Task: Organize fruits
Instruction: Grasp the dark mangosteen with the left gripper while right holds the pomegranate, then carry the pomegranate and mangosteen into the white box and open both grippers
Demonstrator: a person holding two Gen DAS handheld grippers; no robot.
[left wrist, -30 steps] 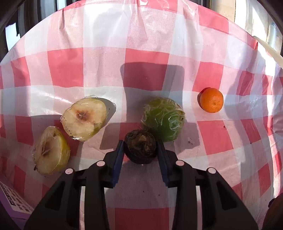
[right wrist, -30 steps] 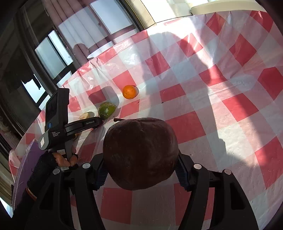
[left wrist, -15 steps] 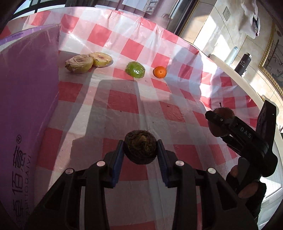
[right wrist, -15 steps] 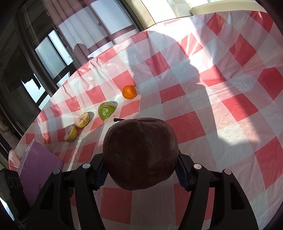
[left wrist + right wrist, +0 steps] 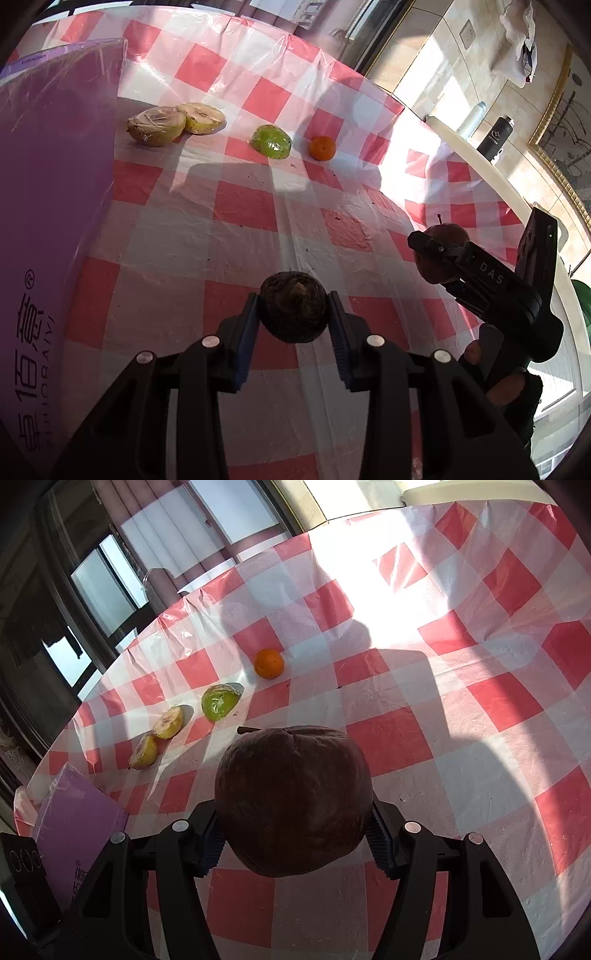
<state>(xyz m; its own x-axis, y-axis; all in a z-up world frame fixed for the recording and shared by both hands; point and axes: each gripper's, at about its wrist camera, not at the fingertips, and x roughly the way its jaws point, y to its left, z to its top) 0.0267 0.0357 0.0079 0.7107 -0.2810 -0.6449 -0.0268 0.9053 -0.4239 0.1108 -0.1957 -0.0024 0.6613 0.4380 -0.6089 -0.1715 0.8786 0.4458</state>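
Moved: left claw (image 5: pixel 293 319) now nearer counter (image 5: pixel 236 206), pinching dark shrivelled fruit (image 5: pixel 293 312).
Right claw (image 5: pixel 293 834): level, clamping dark apple (image 5: pixel 293 799), possibly rotten.

My right hand-held gripper (image 5: pixel 439 258) reads "DAS" in white; the flat purple plastic-wrapped box (image 5: pixel 51 206) bears white Chinese characters and ®.

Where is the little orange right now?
The orange sits on the checked tablecloth at the far end of the fruit row, just beyond the wrapped green fruit. In the left wrist view it lies right of that fruit.
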